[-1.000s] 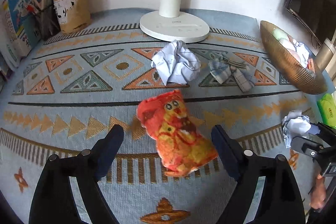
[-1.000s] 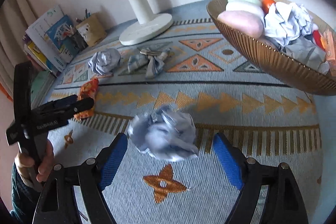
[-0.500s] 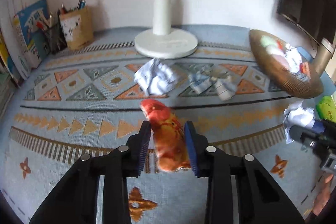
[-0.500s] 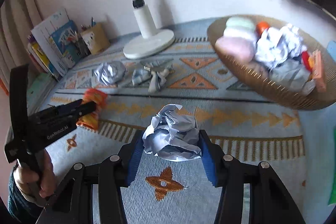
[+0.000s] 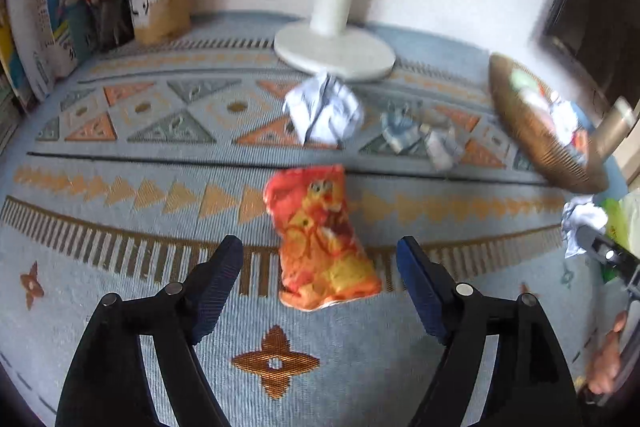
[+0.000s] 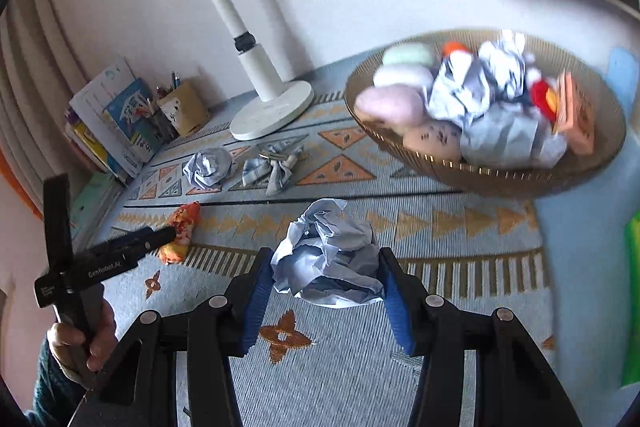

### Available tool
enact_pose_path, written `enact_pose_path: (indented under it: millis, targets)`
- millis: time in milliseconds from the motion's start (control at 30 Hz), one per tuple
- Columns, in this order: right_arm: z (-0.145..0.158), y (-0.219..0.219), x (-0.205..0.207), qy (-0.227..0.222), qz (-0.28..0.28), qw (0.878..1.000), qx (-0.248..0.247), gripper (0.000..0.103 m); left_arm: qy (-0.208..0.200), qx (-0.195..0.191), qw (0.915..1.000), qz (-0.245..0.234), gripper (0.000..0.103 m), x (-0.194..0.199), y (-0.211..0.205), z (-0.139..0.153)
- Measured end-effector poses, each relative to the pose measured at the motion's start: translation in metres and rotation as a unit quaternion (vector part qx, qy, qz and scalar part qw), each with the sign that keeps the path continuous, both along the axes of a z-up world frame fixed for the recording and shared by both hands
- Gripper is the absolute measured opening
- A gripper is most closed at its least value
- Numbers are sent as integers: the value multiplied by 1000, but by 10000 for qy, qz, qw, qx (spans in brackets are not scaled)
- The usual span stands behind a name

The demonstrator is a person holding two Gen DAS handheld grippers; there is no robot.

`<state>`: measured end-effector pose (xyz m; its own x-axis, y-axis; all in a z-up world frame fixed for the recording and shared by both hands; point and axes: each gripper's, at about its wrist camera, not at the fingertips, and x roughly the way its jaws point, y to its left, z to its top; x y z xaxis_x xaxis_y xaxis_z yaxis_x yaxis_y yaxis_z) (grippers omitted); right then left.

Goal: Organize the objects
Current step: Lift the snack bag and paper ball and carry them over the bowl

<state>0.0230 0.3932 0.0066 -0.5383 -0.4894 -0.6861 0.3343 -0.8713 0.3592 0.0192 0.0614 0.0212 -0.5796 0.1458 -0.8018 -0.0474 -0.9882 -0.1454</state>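
An orange snack bag [image 5: 320,247] lies on the patterned cloth between the jaws of my left gripper [image 5: 320,251]. Those jaws are opening and stand wide of the bag without touching it. From the right wrist view the same bag [image 6: 182,231] sits at the tip of the left gripper [image 6: 160,237]. My right gripper [image 6: 325,259] is shut on a crumpled pale-blue paper ball [image 6: 328,267], lifted off the cloth. The left wrist view catches that paper ball [image 5: 582,221] at its right edge. A brown ribbed bowl [image 6: 440,163] with soft toys and crumpled paper stands to the right.
Another crumpled paper [image 5: 322,109] and a checked cloth bundle [image 5: 424,137] lie in front of the white lamp base [image 5: 334,53]. Books [image 5: 52,27] and a pen holder [image 5: 160,7] line the back left. A green packet [image 6: 632,299] sits at the right edge.
The left jaws closed on the snack bag and have sprung apart again, leaving it on the cloth. The right jaws shut on the paper ball and raised it.
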Motion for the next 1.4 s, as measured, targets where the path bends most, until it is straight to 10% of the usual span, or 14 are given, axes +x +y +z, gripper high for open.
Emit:
enact_pose_path:
  millis: [167,267,400,900,1400]
  targets:
    - [0,0,-1,-35,51,9999,-121,51,15,-19,9998,189,76,-6,3,-9]
    - [0,0,-1,-20,51,9999,-109,51,52,-254,9996,130,37,-8,12,-8]
    - [5,0,2,110,56,9999,-69,51,286,-597,9978,-47,28,-1,29,-1]
    - [121,81,-43,1545,-1523,9761,-107,51,1713,361,9753,-1346,28,-61,156,118]
    - [100,137,-157,1185,-2806,9524,103,51,1362,1092,9644,-1989,28,-155,253,80]
